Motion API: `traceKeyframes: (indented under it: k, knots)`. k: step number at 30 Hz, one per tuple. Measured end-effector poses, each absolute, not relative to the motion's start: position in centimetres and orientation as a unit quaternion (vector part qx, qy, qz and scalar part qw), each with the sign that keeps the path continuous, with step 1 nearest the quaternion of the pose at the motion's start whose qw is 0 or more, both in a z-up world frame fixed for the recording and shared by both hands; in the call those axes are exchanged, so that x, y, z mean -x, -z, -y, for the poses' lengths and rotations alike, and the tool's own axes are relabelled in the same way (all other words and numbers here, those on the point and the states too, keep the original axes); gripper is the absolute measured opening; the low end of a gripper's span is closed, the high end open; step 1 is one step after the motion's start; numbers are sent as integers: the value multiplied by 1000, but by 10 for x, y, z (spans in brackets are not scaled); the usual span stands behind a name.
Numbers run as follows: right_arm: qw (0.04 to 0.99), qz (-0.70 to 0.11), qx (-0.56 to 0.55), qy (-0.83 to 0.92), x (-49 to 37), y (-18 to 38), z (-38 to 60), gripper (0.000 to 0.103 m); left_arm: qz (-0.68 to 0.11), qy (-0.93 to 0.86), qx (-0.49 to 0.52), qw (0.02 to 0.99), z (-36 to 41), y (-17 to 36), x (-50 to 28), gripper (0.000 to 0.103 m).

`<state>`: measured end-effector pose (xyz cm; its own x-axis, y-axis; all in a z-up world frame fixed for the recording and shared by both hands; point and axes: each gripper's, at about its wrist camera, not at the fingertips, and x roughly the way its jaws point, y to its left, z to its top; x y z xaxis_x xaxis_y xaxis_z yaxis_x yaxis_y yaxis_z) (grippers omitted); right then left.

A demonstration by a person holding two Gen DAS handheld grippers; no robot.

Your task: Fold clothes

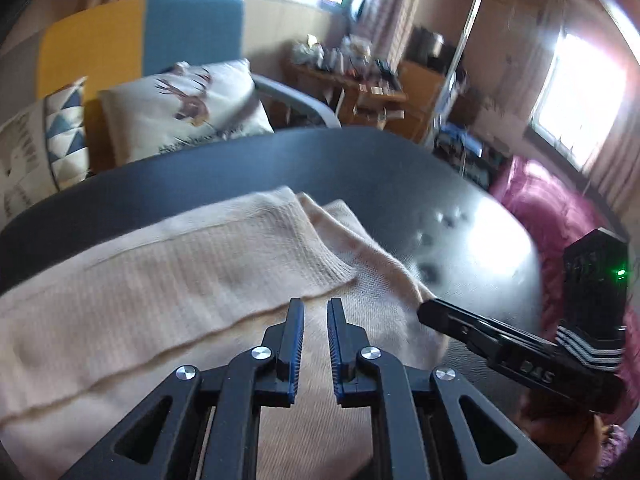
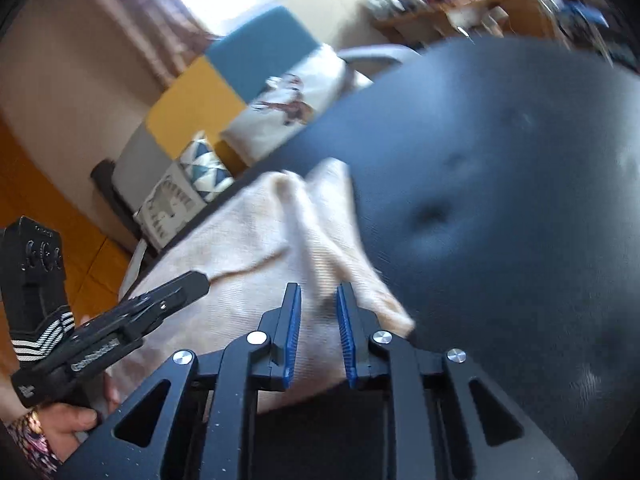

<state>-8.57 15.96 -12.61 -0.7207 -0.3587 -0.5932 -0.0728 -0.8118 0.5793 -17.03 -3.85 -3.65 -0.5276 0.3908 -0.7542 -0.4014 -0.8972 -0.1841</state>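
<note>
A pale peach ribbed knit garment (image 1: pixel 168 280) lies partly folded on a dark, matte, round-edged worktop (image 1: pixel 360 168), its layered edges forming soft ridges and a bunched fold toward the far side. The left claw (image 1: pixel 316 304), black with blue ridged pads, hovers just above the cloth with its fingers a narrow gap apart, holding nothing. The right claw (image 2: pixel 318 292), of the same build, sits over the garment's near corner, fingers slightly apart and empty. Beyond the worktop stands a yellow and blue upholstered sofa (image 1: pixel 140 36) carrying a cream cushion printed with a deer (image 1: pixel 192 108).
</note>
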Motion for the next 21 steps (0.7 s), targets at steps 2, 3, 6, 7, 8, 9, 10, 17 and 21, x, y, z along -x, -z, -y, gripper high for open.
traceKeyframes:
  k: [2, 3, 6, 7, 8, 9, 10, 17, 21]
  knots:
    - [78, 300, -368, 877, 80, 136, -167, 0, -25, -866, 445, 226, 25, 45, 179, 11]
    - [76, 301, -370, 876, 77, 141, -171, 0, -35, -862, 452, 225, 18, 49, 184, 11]
    - [74, 290, -371, 879, 76, 142, -171, 0, -12, -867, 443, 229, 23, 48, 182, 11]
    - [73, 283, -373, 881, 76, 142, -169, 0, -10, -868, 440, 229, 22, 45, 181, 11]
    - [72, 282, -372, 882, 76, 142, -169, 0, -8, -870, 438, 228, 21, 41, 179, 11]
    - [72, 281, -370, 883, 76, 143, -168, 0, -5, -871, 435, 227, 20, 38, 178, 11]
    - [71, 280, -369, 883, 76, 143, -168, 0, -8, -870, 432, 238, 12, 35, 178, 11]
    - [85, 312, -356, 877, 76, 146, -177, 0, -59, -840, 443, 307, -48, 33, 190, 11]
    - [88, 312, -351, 878, 74, 147, -177, 0, -86, -836, 454, 297, -61, 39, 206, 15]
